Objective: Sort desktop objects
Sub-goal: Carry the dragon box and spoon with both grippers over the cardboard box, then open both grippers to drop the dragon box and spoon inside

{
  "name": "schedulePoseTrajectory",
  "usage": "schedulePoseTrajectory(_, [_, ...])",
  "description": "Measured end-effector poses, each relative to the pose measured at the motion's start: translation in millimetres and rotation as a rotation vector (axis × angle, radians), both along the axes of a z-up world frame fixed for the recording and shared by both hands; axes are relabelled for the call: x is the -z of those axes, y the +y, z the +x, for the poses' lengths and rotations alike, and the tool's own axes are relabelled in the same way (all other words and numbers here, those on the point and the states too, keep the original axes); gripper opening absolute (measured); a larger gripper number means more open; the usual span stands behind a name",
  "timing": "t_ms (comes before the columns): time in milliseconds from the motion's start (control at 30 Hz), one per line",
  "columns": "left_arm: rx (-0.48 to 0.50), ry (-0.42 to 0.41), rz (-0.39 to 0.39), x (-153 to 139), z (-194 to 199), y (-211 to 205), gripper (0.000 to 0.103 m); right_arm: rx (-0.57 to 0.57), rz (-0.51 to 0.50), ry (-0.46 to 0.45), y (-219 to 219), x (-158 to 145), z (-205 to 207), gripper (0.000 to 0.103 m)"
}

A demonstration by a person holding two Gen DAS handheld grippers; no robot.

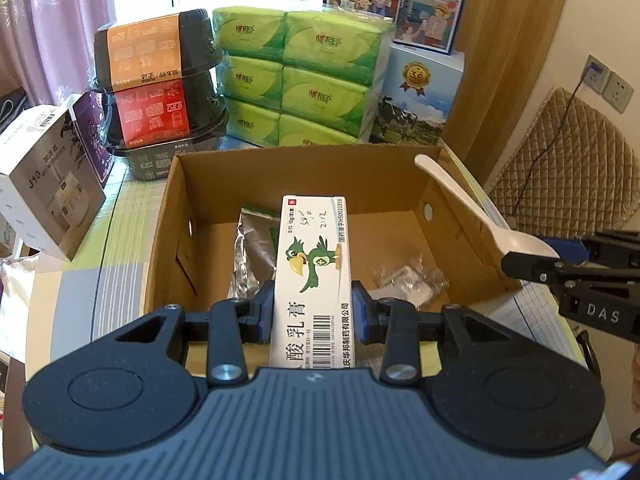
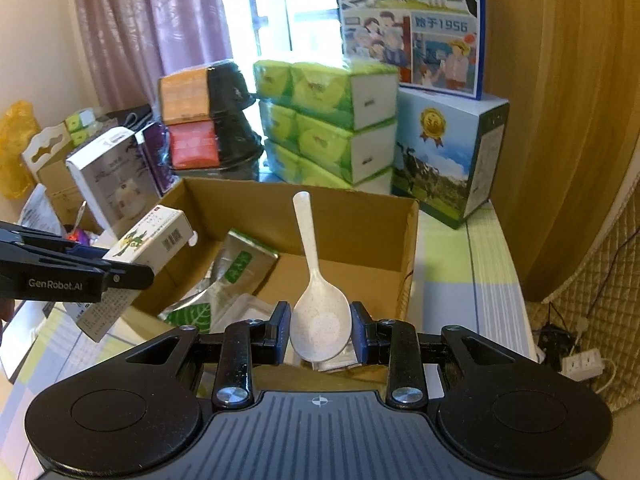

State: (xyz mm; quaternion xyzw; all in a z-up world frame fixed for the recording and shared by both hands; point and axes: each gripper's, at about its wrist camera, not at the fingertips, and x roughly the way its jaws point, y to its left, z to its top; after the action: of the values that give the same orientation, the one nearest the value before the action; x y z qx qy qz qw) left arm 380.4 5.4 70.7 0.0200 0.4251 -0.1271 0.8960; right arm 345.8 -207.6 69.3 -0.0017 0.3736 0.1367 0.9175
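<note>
Two grippers above open brown cardboard box [image 1: 304, 176] | left gripper [image 1: 312, 312] clamped on white rectangular ointment carton [image 1: 312, 264] | right gripper [image 2: 320, 330] clamped on speckled white plastic spoon [image 2: 316, 304]

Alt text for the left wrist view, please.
The left claw grips a white ointment box over an open cardboard box holding packets. At right, the right claw holds a white spoon.

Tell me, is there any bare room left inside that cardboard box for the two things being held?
Yes. The cardboard box floor lies bare along its back wall and right side, beyond the clear wrapper. The left side is crowded by the foil pouch. Outside, striped tablecloth right of the box is free.
</note>
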Motion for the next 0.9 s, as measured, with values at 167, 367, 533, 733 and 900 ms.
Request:
schedulePoseTrajectory(167, [0.007,0.006,-0.003,8.9,15.7,-3.6,0.033,0.0,-0.012,0.009,2.0,7.2,12.5,0.029])
schedulePoseTrajectory(367, [0.002,-0.054,0.007,15.8,27.0,-8.0,0.05,0.004,-0.017,0.027,7.3,18.7,25.3,0.029])
schedulePoseTrajectory(533, [-0.018,-0.044,-0.046,18.5,25.2,2.6,0.05,-0.003,-0.022,0.03,12.3,26.4,29.4,0.029])
schedulePoseTrajectory(733, [-0.042,-0.052,-0.047,22.0,15.3,18.0,0.05,-0.019,-0.005,0.018,18.6,30.7,35.5,0.032])
schedulePoseTrajectory(900, [-0.039,-0.06,-0.048,18.5,-1.7,24.8,0.052,0.011,0.016,-0.005,11.8,28.7,25.8,0.067])
